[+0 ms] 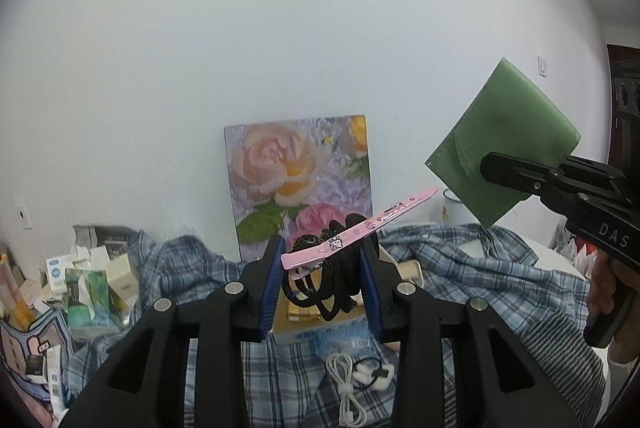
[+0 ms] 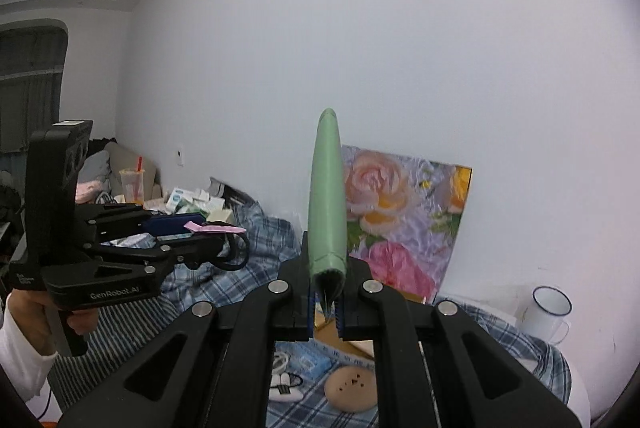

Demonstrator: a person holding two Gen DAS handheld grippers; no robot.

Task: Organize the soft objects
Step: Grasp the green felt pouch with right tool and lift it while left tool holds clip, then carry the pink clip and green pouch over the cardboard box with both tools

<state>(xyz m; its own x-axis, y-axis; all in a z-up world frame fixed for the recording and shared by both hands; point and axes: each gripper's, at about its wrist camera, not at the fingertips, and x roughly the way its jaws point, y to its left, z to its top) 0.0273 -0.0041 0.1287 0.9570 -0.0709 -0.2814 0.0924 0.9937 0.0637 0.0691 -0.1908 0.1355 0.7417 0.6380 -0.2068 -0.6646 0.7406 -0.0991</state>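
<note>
My left gripper [image 1: 322, 268] is shut on a bundle of black hair ties [image 1: 332, 276] with a pink hair clip [image 1: 360, 228] sticking up to the right; it also shows in the right wrist view [image 2: 216, 240], held above the cloth. My right gripper [image 2: 325, 302] is shut on a green felt pouch [image 2: 328, 195], seen edge-on and standing upright. In the left wrist view the green pouch [image 1: 504, 143] hangs in the air at the right, pinched by the right gripper [image 1: 492, 167], with its flap side facing me.
A blue plaid shirt [image 1: 460, 268] covers the surface. A rose painting [image 1: 300, 179] leans on the white wall. Small boxes [image 1: 92, 276] pile at the left. A white cable and plug [image 1: 356, 380], a cardboard box [image 2: 344, 340], a tan round pad [image 2: 352, 388] and a white enamel mug [image 2: 550, 312] lie below.
</note>
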